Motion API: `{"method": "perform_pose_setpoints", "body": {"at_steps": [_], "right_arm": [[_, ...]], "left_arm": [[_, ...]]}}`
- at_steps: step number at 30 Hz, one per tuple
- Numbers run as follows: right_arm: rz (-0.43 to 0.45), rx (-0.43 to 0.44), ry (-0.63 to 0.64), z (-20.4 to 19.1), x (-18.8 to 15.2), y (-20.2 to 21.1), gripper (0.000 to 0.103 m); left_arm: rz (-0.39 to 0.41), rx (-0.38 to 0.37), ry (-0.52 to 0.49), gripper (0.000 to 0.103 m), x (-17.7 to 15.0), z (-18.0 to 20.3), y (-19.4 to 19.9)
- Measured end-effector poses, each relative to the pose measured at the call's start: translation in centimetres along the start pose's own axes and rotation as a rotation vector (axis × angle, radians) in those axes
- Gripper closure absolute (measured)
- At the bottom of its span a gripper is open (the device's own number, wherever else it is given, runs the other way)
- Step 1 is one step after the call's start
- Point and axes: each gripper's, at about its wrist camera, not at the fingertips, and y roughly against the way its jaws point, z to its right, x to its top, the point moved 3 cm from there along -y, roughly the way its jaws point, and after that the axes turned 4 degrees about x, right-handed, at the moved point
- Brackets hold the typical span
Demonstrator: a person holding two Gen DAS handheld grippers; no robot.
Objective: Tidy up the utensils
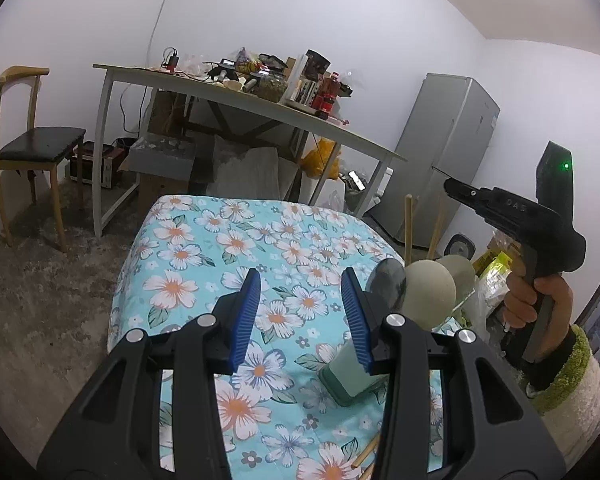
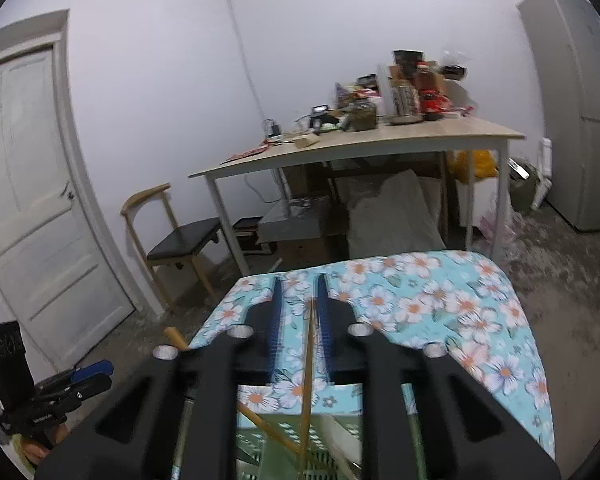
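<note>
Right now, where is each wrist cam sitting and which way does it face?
Left wrist: on the left gripper, above the floral cloth, facing the cluttered table; open blue fingers, and the right hand holding the right gripper.
Right wrist: on the right gripper, above a green basket, facing the table; a chopstick runs between its fingers.
Shared: cloth, table, chair, fridge.

Floral cloth (image 1: 236, 240) bare ahead and left; spoons (image 1: 428, 292) and chopsticks (image 1: 409, 224) crowd its right edge
</note>
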Motion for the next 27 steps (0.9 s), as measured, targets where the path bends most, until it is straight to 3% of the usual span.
{"method": "perform_pose_setpoints", "body": {"at_steps": [6, 14, 20, 27], "right_arm": [[0.041, -0.015, -0.048, 1.4, 0.1, 3.5, 0.063], [0.077, -0.014, -0.142, 3.6, -2.0, 9.2, 0.059], [0.041, -0.024, -0.291, 6.6, -6.6, 12.0, 0.059], [-0.089, 0.018, -0.533, 9.6, -15.0, 11.1, 0.059]], "left_arm": [[-0.014, -0.008, -0.008, 0.063, -0.3, 0.7, 0.1], [-0.035, -0.028, -0.04, 0.058, -1.2, 1.9, 0.5], [-0.075, -0.064, -0.086, 0.055, -2.8, 3.3, 0.8], [-0.158, -0.091, -0.119, 0.054, -5.8, 4.6, 0.4]]}}
